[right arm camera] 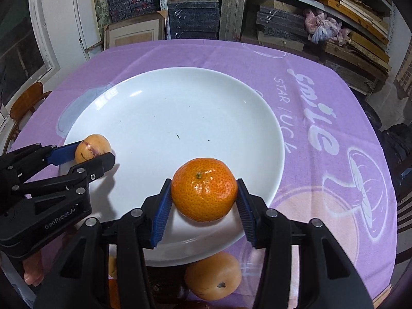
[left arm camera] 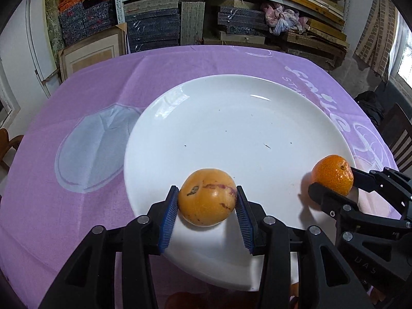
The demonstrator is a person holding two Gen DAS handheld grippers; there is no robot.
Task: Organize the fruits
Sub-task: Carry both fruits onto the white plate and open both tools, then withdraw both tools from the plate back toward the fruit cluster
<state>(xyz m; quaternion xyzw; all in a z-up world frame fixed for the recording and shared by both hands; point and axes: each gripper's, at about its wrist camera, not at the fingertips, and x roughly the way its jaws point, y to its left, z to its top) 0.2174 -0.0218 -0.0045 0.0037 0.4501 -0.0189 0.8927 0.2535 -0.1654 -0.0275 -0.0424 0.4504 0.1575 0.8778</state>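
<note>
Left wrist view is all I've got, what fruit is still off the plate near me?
Observer: A pale orange fruit lies on the cloth just short of the white plate, under the right gripper.
Operator: Is the mandarin gripped squarely?
Observer: Yes, the mandarin sits between both blue fingers, stem end up.
Operator: What does the cloth print say?
Observer: The purple tablecloth reads "smile" with "STAR LUCK" beside it.
</note>
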